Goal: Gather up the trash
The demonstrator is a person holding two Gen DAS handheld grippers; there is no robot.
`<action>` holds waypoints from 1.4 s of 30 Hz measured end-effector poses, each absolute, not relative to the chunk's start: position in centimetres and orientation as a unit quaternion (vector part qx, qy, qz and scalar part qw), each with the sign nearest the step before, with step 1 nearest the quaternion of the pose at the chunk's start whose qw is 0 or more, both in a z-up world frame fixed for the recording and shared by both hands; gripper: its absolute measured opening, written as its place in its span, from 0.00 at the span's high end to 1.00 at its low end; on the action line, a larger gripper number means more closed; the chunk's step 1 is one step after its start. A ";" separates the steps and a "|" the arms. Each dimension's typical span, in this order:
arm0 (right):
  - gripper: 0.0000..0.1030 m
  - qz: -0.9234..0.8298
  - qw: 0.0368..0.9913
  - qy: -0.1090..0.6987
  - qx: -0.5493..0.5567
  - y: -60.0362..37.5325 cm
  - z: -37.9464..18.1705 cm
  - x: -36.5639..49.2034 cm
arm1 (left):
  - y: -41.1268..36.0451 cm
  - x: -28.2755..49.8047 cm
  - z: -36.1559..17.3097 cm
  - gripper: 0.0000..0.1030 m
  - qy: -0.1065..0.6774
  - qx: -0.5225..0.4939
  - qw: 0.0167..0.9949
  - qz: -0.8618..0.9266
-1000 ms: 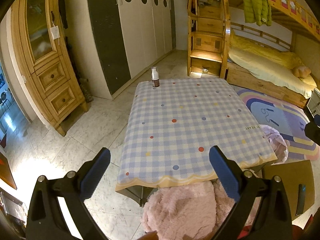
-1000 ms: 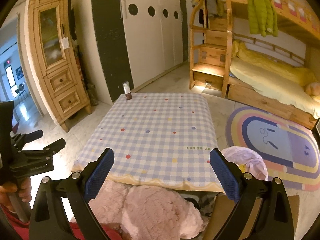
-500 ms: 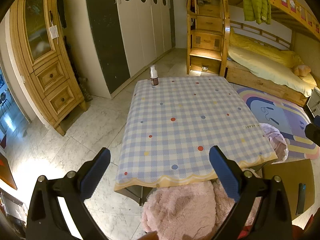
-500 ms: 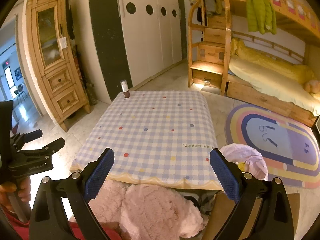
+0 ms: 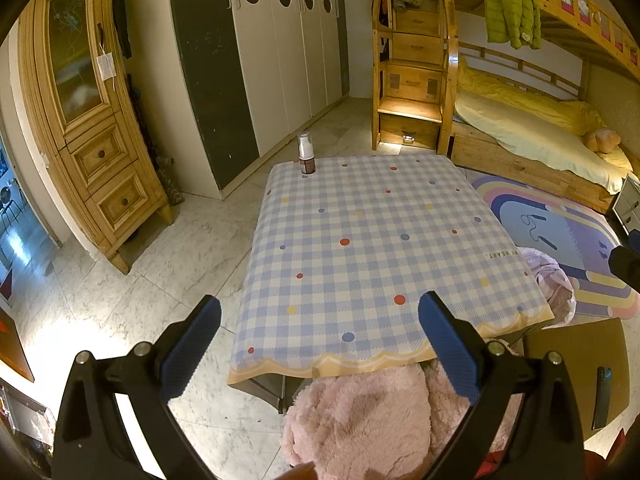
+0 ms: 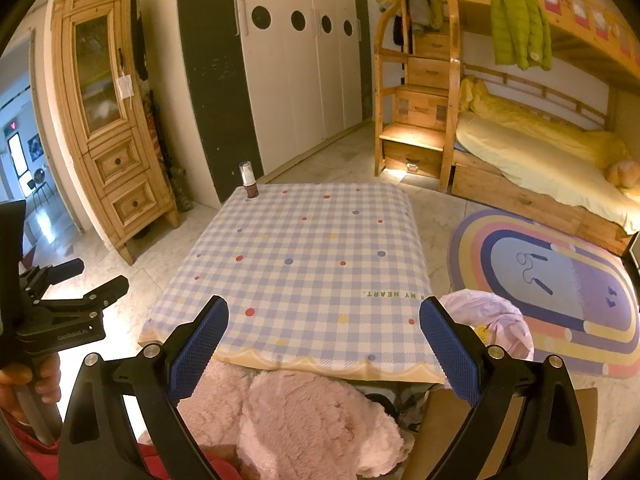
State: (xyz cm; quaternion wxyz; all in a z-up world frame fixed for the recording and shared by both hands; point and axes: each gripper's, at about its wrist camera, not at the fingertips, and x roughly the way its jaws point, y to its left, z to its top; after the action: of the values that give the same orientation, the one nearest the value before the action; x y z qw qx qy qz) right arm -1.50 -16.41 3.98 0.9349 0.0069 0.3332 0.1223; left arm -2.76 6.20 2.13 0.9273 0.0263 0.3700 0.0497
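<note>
A small brown bottle (image 5: 307, 157) with a clear cap stands upright at the far left corner of the checked tablecloth (image 5: 372, 248); the right wrist view has the bottle (image 6: 249, 181) at the same corner. A pale pink trash bag (image 6: 486, 316) sits on the floor by the table's right side, its rim (image 5: 554, 280) showing past the cloth. My left gripper (image 5: 318, 330) is open and holds nothing, hovering before the near table edge. My right gripper (image 6: 323, 330) is open and holds nothing too. The left gripper's body (image 6: 68, 308) appears at the right view's left edge.
A fluffy pink cover (image 6: 304, 420) lies under the near table edge. A brown board (image 5: 568, 364) with a dark phone (image 5: 601, 396) is at right. A wooden cabinet (image 5: 88, 120), white wardrobes (image 5: 288, 52), a bunk bed (image 5: 532, 120) and a rainbow rug (image 6: 560, 280) surround the table.
Both views have shifted slightly, so the table and bottle sit a little higher and further left in frame. Both grippers stay open and hold nothing.
</note>
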 end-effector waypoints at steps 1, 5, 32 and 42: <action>0.08 0.123 0.935 0.333 0.007 -16.4 4.0 -1.5 | 6.2 -2.8 2.1 0.07 0.370 0.026 0.927 0.050; 0.08 0.122 0.935 0.333 0.007 -16.3 4.0 -1.5 | 6.2 -2.7 2.1 0.07 0.370 0.027 0.927 0.050; 0.08 0.122 0.934 0.335 0.007 -16.5 3.9 -1.5 | 6.0 -2.8 2.0 0.07 0.373 0.029 0.926 0.049; 0.08 0.121 0.934 0.336 0.007 -16.7 3.8 -1.5 | 6.1 -2.7 1.9 0.07 0.373 0.028 0.926 0.051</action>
State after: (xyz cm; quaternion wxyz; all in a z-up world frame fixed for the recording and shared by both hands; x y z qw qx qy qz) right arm -1.49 -16.65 3.80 0.9338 0.0075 0.3365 0.1213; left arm -2.66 6.08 1.92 0.9259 0.0281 0.3733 0.0512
